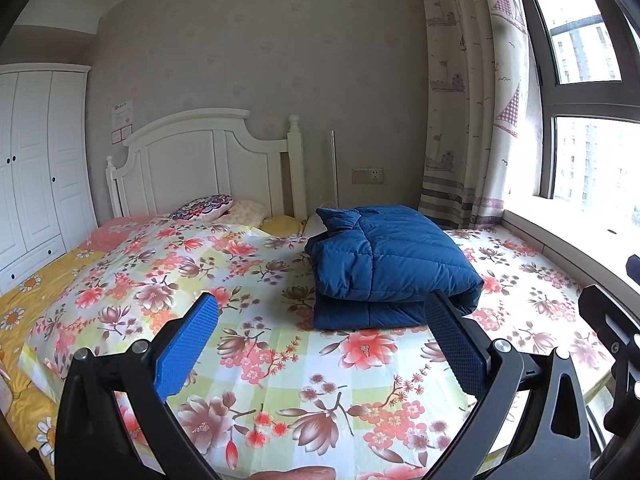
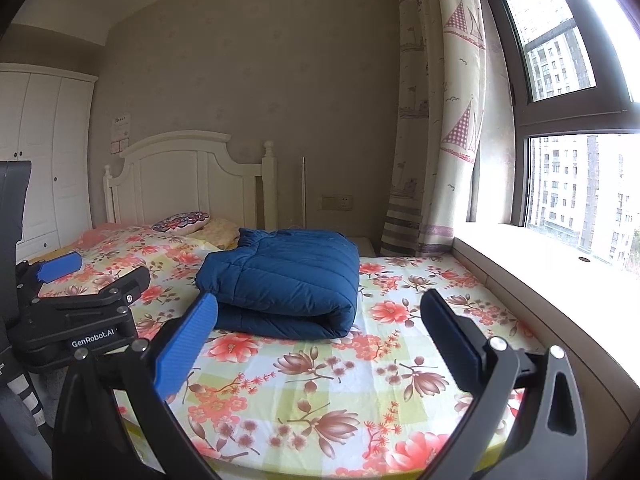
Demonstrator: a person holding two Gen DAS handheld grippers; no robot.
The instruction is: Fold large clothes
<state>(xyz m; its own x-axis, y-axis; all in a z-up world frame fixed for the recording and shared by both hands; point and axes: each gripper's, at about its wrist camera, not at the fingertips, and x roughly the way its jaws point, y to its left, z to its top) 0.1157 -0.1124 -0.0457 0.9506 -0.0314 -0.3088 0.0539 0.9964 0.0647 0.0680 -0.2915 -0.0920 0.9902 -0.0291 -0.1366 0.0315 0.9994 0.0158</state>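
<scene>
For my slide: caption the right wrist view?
Open right gripper faces folded blue jacket on floral bed.

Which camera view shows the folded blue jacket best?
The right wrist view: the whole jacket lies unobstructed, only its near corner behind a finger. In the left wrist view, the jacket is equally clear, but a finger covers its front edge.

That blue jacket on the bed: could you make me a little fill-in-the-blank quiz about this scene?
1. The jacket lies ____ on the floral sheet.
2. Both the left gripper and the right gripper are ____, holding nothing.
3. The jacket's colour is ____.

Missing words: folded; open; blue
</scene>
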